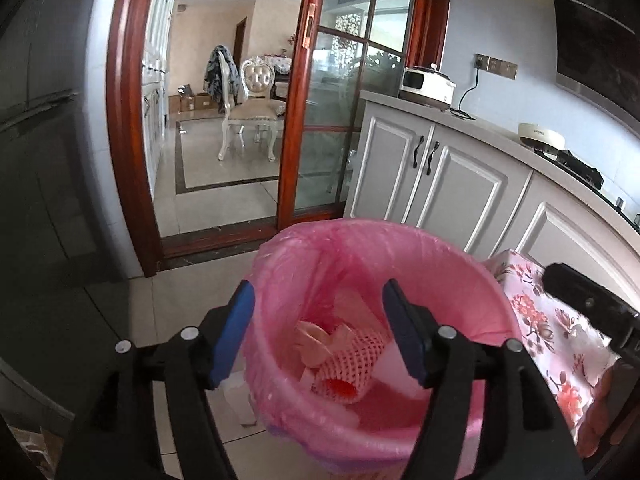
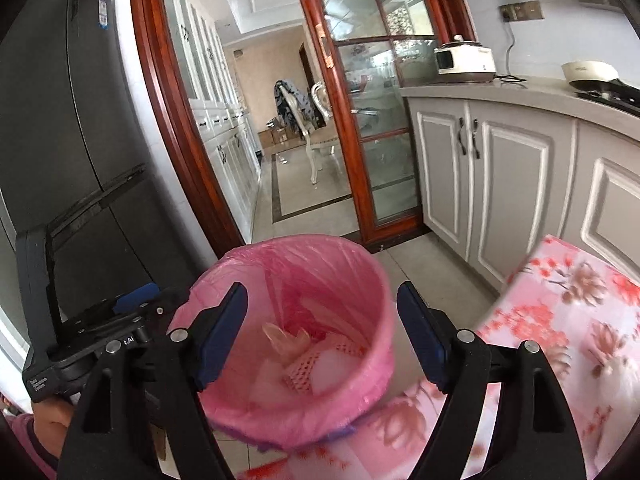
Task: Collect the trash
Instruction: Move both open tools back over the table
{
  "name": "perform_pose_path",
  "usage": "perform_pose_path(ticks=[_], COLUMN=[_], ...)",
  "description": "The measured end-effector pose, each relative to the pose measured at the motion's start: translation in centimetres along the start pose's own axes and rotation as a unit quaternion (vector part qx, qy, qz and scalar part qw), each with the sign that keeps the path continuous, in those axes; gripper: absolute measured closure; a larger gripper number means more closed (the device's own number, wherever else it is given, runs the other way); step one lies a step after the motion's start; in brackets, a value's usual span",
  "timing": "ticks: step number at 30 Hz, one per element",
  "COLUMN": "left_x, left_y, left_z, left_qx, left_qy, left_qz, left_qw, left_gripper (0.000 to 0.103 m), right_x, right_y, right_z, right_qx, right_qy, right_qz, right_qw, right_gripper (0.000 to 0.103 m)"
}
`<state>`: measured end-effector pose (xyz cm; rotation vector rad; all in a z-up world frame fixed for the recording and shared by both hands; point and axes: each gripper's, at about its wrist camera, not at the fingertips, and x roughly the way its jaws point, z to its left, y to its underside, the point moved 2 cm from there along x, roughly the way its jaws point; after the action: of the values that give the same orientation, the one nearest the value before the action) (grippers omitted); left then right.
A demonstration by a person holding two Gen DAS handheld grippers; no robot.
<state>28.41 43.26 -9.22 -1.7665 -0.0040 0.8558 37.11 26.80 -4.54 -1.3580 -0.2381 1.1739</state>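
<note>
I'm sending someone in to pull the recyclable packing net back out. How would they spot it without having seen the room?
Go to the kitchen floor between the dark fridge and the grey cabinets, where a bin with a pink liner stands beside a floral-covered table. Inside lies the foam fruit net: the only piece with a red-and-white open mesh, among plain pale scraps.

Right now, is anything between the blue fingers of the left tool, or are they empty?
Nothing is gripped. In the left wrist view the left gripper stands open over the pink-lined bin; between its fingers only trash shows, including red foam netting.
</note>
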Motion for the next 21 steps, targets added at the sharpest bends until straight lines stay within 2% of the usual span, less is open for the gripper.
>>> perform_pose_path(ticks=[5, 7, 11, 17, 21], left_x=[-4.7, -7.1, -11.9, -16.9, -18.4], left_y=[1.5, 2.3, 4.6, 8.9, 11.3], left_z=[-1.0, -1.7, -4.3, -9.6, -12.8], left_qx=[0.01, 0.016, 0.029, 0.059, 0.062], left_qy=[-0.012, -0.003, 0.021, 0.066, 0.104], left_qz=[-0.02, -0.027, -0.037, -0.025, -0.003], left_qw=[0.9997, 0.9995, 0.9987, 0.9957, 0.9926], left_gripper=[0.021, 0.02, 0.007, 0.005, 0.005], right_x=[-5.9, -8.1, -13.4, -20.6, -25.7], right_y=[1.8, 2.6, 5.3, 9.6, 13.0], right_z=[-0.1, 0.1, 0.3, -0.9, -3.0], right_qx=[0.003, 0.0, -0.002, 0.0, 0.016], right_qy=[0.025, 0.033, 0.054, 0.1, 0.142], right_qz=[-0.015, -0.017, -0.016, -0.015, -0.014], right_qw=[1.0, 0.999, 0.998, 0.995, 0.99], right_gripper=[0.029, 0.029, 0.029, 0.028, 0.028])
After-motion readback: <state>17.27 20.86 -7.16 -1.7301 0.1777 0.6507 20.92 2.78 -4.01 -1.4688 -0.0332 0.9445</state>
